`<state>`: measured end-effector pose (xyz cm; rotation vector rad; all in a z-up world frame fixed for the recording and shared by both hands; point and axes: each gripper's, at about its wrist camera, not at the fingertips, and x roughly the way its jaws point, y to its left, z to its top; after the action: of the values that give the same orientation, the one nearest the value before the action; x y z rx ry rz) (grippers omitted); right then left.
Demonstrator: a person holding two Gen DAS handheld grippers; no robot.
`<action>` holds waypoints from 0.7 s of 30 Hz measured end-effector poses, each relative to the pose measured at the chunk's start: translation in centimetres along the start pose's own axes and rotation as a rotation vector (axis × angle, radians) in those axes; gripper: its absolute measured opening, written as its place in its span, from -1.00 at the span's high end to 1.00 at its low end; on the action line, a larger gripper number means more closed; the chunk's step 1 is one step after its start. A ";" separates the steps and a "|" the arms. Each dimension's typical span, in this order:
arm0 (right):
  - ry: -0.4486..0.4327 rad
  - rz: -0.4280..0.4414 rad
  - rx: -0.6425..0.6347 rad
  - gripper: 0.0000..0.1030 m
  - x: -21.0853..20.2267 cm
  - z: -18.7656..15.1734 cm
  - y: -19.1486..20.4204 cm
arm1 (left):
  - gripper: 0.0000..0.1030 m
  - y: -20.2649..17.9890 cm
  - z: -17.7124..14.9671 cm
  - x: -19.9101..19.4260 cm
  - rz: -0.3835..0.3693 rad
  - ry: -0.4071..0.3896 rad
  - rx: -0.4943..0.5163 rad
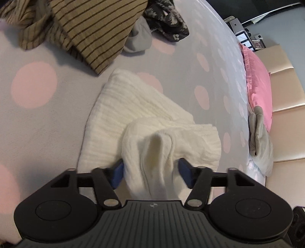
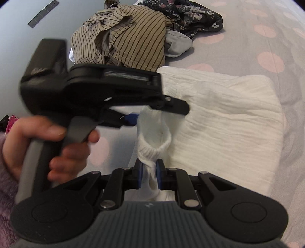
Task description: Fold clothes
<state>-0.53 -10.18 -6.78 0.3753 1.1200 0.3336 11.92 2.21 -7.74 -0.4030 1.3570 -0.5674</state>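
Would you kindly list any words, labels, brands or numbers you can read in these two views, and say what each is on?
No readable text.
Left gripper: small round emblem on its body, no letters legible.
Right gripper: small pale logo mark, too blurred to read.
Grey strip on the wall: marks too small to read.

Bedsheet [image 1: 47, 124] was grey with pink dots; the sock [image 2: 152, 137] and folded cloth [image 2: 228, 122] were white. Piled shirt [image 2: 133, 42] was tan with dark stripes, and the garment [image 2: 190, 15] behind appeared dark floral.
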 end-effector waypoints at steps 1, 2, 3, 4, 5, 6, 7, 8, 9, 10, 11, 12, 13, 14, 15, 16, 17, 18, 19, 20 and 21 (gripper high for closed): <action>-0.008 -0.003 -0.004 0.67 -0.2 0.0 0.1 | 0.30 -0.4 0.2 0.0 -0.007 -0.013 0.027; -0.017 -0.004 -0.008 0.67 -0.5 0.0 0.1 | 0.42 -0.9 0.2 -0.3 -0.020 -0.033 0.065; -0.028 -0.001 -0.011 0.67 -0.8 0.1 0.3 | 0.47 -1.6 0.1 -0.7 -0.034 -0.053 0.112; -0.039 0.001 -0.014 0.67 -1.0 0.2 0.4 | 0.54 -2.3 0.0 -1.2 -0.045 -0.076 0.165; -0.049 0.004 -0.017 0.67 -1.3 0.4 0.5 | 0.56 -3.3 -0.2 -1.9 -0.045 -0.108 0.233; -0.060 0.007 -0.020 0.67 -1.6 0.5 0.7 | 0.57 -4.2 -0.4 -2.6 -0.032 -0.138 0.296; -0.069 0.009 -0.025 0.67 -1.8 0.7 0.8 | 0.58 -5.1 -0.6 -3.3 -0.018 -0.168 0.360; -0.072 0.012 -0.036 0.67 -1.7 0.9 1.1 | 0.58 -6.0 -0.8 -4.0 0.000 -0.198 0.419; -0.068 0.017 -0.043 0.67 -1.5 1.2 1.2 | 0.58 -6.4 -1.1 -4.4 0.031 -0.221 0.463; -0.061 0.021 -0.048 0.67 -1.1 1.5 1.4 | 0.58 -6.5 -1.1 -4.5 0.065 -0.225 0.486; -0.044 0.021 -0.052 0.67 -0.4 1.6 1.5 | 0.58 -6.2 -1.0 -4.2 0.099 -0.214 0.484; -0.028 0.021 -0.055 0.67 0.3 1.7 1.6 | 0.58 -5.6 -0.8 -3.7 0.127 -0.198 0.464; -0.012 0.021 -0.056 0.67 1.1 1.8 1.7 | 0.58 -4.8 -0.6 -3.1 0.143 -0.182 0.448; 0.000 0.017 -0.052 0.64 1.8 1.7 1.6 | 0.57 -3.9 -0.5 -2.5 0.165 -0.164 0.435; 0.011 0.017 -0.044 0.55 2.5 1.7 1.5 | 0.54 -3.0 -0.4 -2.2 0.184 -0.152 0.423; 0.018 0.031 -0.024 0.52 2.9 1.5 1.2 | 0.48 -2.4 -0.4 -2.0 0.197 -0.146 0.410; 0.023 0.045 -0.009 0.35 3.2 1.4 1.1 | 0.39 -1.8 -0.4 -1.9 0.209 -0.140 0.397; 0.020 0.059 -0.011 0.11 2.9 1.3 1.0 | 0.33 -1.3 -0.4 -1.8 0.223 -0.139 0.384; 0.017 0.072 -0.013 0.08 2.6 1.2 0.9 | 0.23 -0.9 -0.4 -2.1 0.238 -0.150 0.369; 0.012 0.081 -0.017 0.07 2.3 1.0 0.8 | 0.20 -0.6 -0.4 -2.5 0.251 -0.162 0.352; 0.004 0.079 -0.024 0.04 1.7 0.7 0.8 | 0.20 -0.2 -0.3 -3.0 0.256 -0.175 0.331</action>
<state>0.74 -8.79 -7.55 0.3984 1.1064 0.4167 11.25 3.82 -5.29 -0.0079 1.1007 -0.5188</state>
